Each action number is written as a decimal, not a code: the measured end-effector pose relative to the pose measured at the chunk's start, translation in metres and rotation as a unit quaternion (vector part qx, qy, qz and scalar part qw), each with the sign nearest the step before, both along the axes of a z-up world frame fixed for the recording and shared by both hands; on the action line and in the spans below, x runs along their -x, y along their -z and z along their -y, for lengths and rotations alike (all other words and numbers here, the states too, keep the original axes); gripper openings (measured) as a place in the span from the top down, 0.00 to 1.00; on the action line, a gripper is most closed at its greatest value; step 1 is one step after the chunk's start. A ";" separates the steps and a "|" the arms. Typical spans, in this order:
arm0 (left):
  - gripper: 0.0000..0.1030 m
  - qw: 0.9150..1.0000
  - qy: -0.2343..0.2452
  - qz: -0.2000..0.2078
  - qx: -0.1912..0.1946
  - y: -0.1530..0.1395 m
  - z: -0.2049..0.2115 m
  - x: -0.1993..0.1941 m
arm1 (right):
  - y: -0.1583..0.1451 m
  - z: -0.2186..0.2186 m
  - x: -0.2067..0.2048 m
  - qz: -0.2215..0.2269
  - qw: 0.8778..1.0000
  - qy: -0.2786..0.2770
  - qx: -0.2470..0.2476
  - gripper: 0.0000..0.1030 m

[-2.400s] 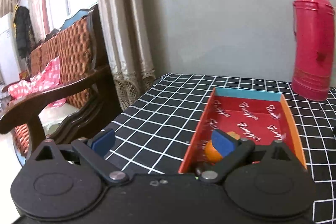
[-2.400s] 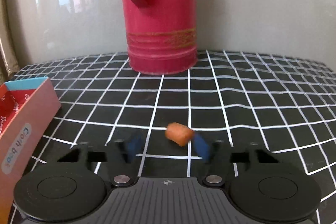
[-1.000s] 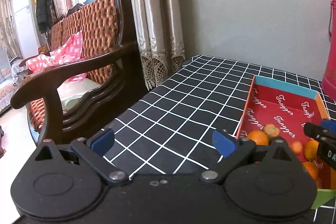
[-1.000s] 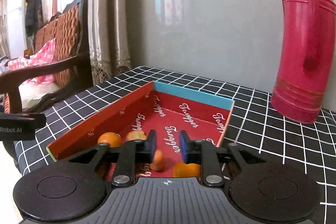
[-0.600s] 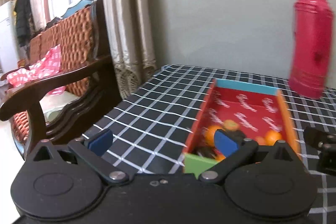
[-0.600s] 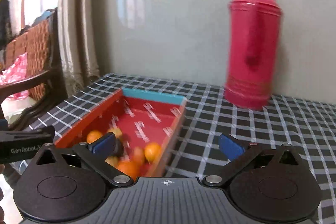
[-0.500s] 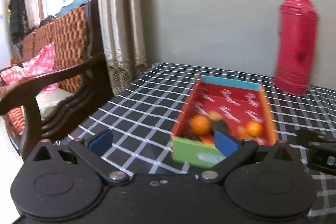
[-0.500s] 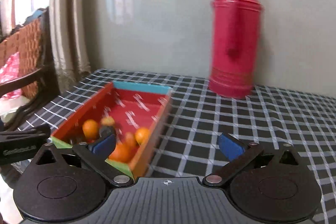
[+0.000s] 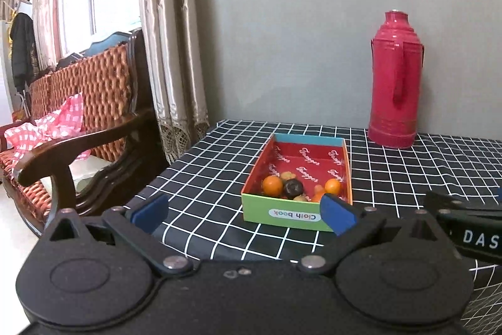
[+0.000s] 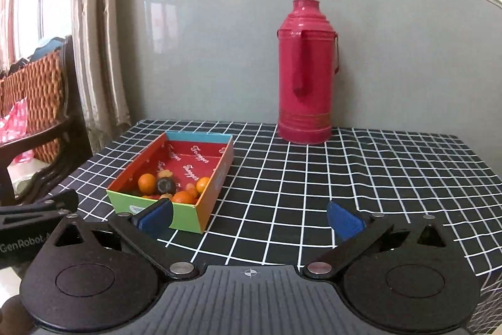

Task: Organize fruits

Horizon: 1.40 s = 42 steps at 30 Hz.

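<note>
A shallow cardboard box (image 9: 295, 217) (image 10: 216, 175) with a red lining lies on the black checked tablecloth (image 9: 392, 175) (image 10: 345, 178). Several small fruits sit at its near end: oranges (image 9: 272, 185) (image 10: 147, 181) and a dark round fruit (image 9: 293, 188) (image 10: 165, 185). My left gripper (image 9: 243, 214) hangs open in front of the box's green near wall, nothing between its blue pads. My right gripper (image 10: 249, 217) stands wide open and empty, back from the box, its left pad in front of the box's near wall. The right gripper's body (image 9: 467, 222) shows at the left wrist view's right edge.
A tall red thermos (image 9: 396, 94) (image 10: 307, 74) stands at the back of the table by the grey wall. A wooden wicker-backed sofa (image 9: 78, 127) and curtains (image 9: 169, 33) lie off the table's left edge. The cloth right of the box is bare.
The right gripper opened over the box and left a small orange fruit in it. Both grippers then drew back and up, so the box now looks smaller and farther away.
</note>
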<state>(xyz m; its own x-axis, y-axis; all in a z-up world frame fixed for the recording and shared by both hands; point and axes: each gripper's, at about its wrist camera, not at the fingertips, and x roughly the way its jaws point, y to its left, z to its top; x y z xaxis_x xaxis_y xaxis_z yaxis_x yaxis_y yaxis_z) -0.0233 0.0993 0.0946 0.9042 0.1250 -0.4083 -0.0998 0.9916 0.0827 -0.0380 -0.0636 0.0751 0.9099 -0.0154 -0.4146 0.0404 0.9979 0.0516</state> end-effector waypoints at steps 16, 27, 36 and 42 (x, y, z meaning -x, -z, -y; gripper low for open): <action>0.05 1.000 0.006 0.009 -0.003 -0.006 0.000 0.019 | -0.010 -0.005 0.031 0.017 1.000 -0.002 -0.006 0.00; 0.05 1.000 0.010 0.007 0.004 -0.006 0.002 0.020 | -0.008 -0.001 0.032 0.015 1.000 0.001 -0.017 0.00; 0.05 1.000 0.010 0.008 0.005 -0.006 0.001 0.020 | -0.008 0.000 0.032 0.016 1.000 0.002 -0.019 0.00; 0.05 1.000 0.011 0.008 0.005 -0.006 0.001 0.020 | -0.007 0.000 0.032 0.017 1.000 0.001 -0.019 0.00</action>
